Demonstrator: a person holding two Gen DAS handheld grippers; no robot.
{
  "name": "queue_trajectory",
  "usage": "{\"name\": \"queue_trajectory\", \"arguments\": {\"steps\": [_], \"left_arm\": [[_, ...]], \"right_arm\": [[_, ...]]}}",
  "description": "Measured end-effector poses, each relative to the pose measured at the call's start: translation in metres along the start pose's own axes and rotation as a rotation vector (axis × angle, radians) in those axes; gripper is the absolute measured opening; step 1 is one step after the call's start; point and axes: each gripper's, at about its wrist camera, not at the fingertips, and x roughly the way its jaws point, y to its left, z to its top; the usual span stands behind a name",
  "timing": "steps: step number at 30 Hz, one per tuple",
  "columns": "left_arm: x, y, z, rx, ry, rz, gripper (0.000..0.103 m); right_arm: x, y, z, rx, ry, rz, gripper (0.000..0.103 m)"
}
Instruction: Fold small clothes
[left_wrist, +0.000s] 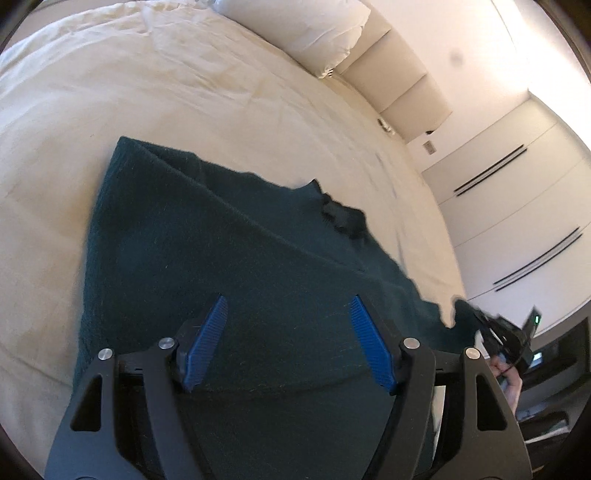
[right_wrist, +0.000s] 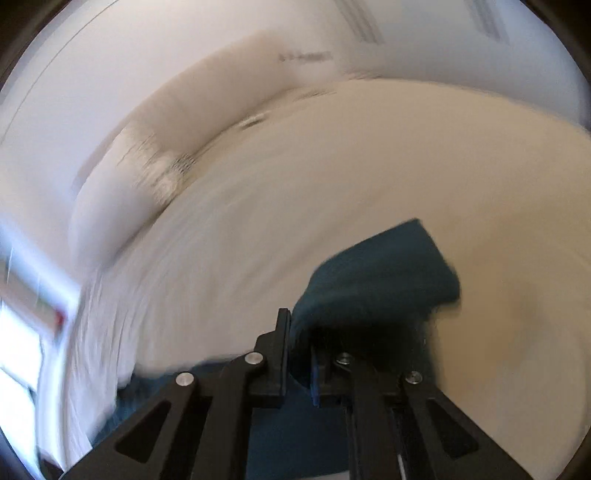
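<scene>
Left wrist view: the left tongs (left_wrist: 288, 343) stand wide apart, blue pads (left_wrist: 207, 345) bare, with nothing pinched between them. They hang over the dark green cloth (left_wrist: 207, 243), which lies spread on the cream bed sheet (left_wrist: 184, 92). Whether the tips touch the fabric cannot be told. At the lower right edge of this view the right tongs (left_wrist: 513, 336) show as a small black shape at the cloth's far corner, with a hand (left_wrist: 509, 380) behind them.

In the right wrist view, which is badly blurred, the right tongs (right_wrist: 301, 347) are closed narrow on a bunched corner of that same cloth, and the fabric stands up in a lump just past the tips.

Further out, a pillow (left_wrist: 306, 33) lies at the head of the bed against padded panels, and white cupboard doors (left_wrist: 517, 206) stand beyond.

As for progress, the cloth looks partly doubled: a diagonal ridge crosses it and one ragged edge lies over another. It is not yet a neat small packet. I judge that the held corner still has to be carried across and laid down, and the result smoothed.
</scene>
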Motion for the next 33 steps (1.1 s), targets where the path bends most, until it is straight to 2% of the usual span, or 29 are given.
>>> {"name": "queue_trajectory", "arguments": {"steps": [2, 4, 5, 7, 11, 12, 15, 20, 22, 24, 27, 29, 31, 32, 33], "left_arm": [[0.0, 0.001, 0.005, -0.026, 0.005, -0.044, 0.068], [0.002, 0.002, 0.011, -0.056, 0.013, -0.09, 0.068], [0.005, 0.003, 0.014, -0.078, 0.025, -0.128, 0.068], [0.01, 0.002, 0.017, -0.103, 0.056, -0.175, 0.068], [0.032, -0.001, 0.019, -0.164, 0.134, -0.295, 0.071], [0.038, -0.003, 0.018, -0.174, 0.154, -0.299, 0.076], [0.057, -0.002, 0.017, -0.199, 0.206, -0.258, 0.076], [0.07, 0.011, 0.021, -0.316, 0.222, -0.305, 0.076], [0.073, 0.01, 0.025, -0.32, 0.225, -0.3, 0.076], [0.084, 0.006, 0.03, -0.309, 0.252, -0.281, 0.076], [0.101, -0.001, 0.034, -0.312, 0.305, -0.289, 0.076], [0.107, -0.006, 0.037, -0.311, 0.312, -0.286, 0.074], [0.115, -0.011, 0.039, -0.292, 0.313, -0.285, 0.057], [0.114, -0.013, 0.038, -0.282, 0.332, -0.285, 0.03], [0.121, -0.014, 0.039, -0.276, 0.345, -0.278, 0.025]], "right_arm": [[0.007, 0.071, -0.015, -0.175, 0.024, 0.073, 0.01], [0.018, 0.129, -0.038, -0.329, 0.045, 0.093, 0.01], [0.025, 0.154, -0.054, -0.408, 0.057, 0.093, 0.01], [0.042, 0.182, -0.081, -0.481, 0.114, 0.119, 0.01], [0.043, 0.196, -0.122, -0.554, 0.189, 0.141, 0.011], [0.043, 0.197, -0.129, -0.568, 0.197, 0.138, 0.011], [0.037, 0.204, -0.154, -0.58, 0.215, 0.144, 0.013], [0.017, 0.185, -0.155, -0.548, 0.186, 0.227, 0.013], [0.01, 0.18, -0.159, -0.57, 0.181, 0.235, 0.013], [0.012, 0.183, -0.163, -0.593, 0.179, 0.244, 0.012], [0.011, 0.186, -0.163, -0.605, 0.173, 0.264, 0.012], [0.011, 0.185, -0.163, -0.614, 0.177, 0.269, 0.012], [0.013, 0.184, -0.16, -0.61, 0.192, 0.28, 0.014], [0.013, 0.182, -0.159, -0.598, 0.2, 0.287, 0.014], [0.013, 0.178, -0.156, -0.573, 0.211, 0.296, 0.015]]}}
